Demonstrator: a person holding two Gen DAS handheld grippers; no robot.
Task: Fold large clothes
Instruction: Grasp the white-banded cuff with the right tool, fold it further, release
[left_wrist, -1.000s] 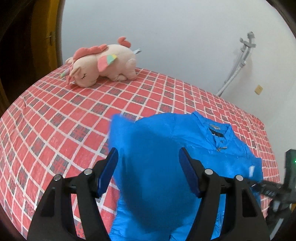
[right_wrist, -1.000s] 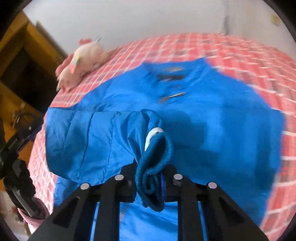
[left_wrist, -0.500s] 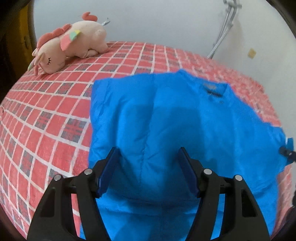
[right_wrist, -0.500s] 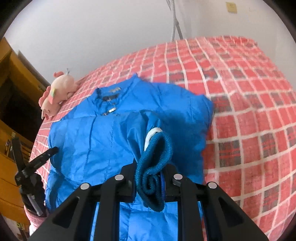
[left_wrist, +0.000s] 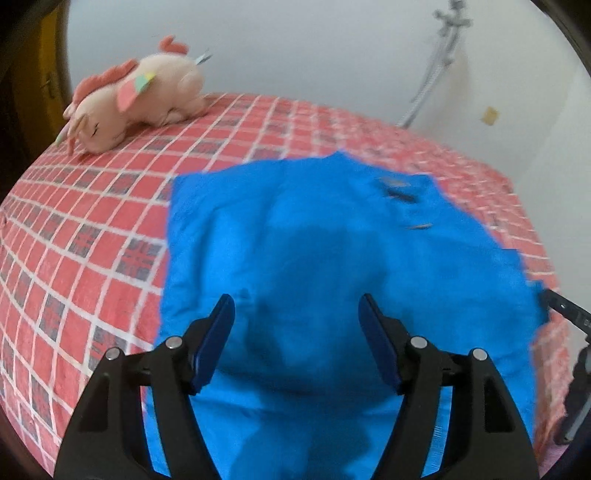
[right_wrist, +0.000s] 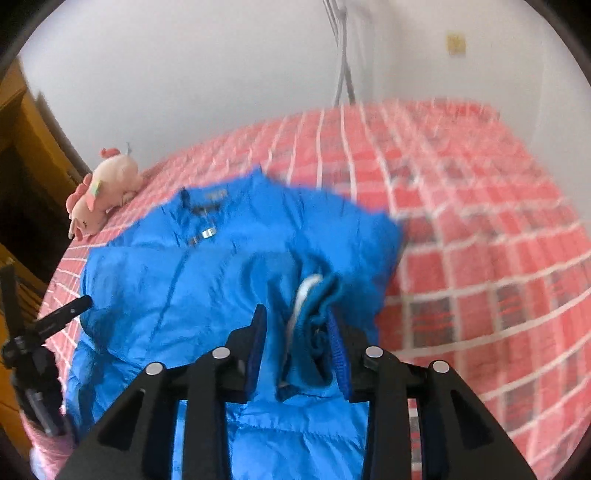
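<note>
A bright blue puffer jacket (left_wrist: 332, 258) lies on a red checked bed (left_wrist: 92, 240), collar towards the wall. It also shows in the right wrist view (right_wrist: 184, 280). My left gripper (left_wrist: 295, 317) is open and empty, just above the jacket's left part. My right gripper (right_wrist: 297, 332) has its jaws parted; the jacket's ribbed sleeve cuff (right_wrist: 314, 325) hangs loosely between them, over the jacket's right side. The right gripper's tip shows at the right edge of the left wrist view (left_wrist: 565, 314).
A pink plush unicorn (left_wrist: 136, 99) lies at the bed's far left corner, also in the right wrist view (right_wrist: 103, 192). A white wall with a grey hose (left_wrist: 432, 70) stands behind the bed. Wooden furniture (right_wrist: 22, 155) is on the left.
My right gripper's jaws have opened from their tight grip on the sleeve cuff, which now sits loose between them. My left gripper stays open and has shifted slightly over the jacket.
</note>
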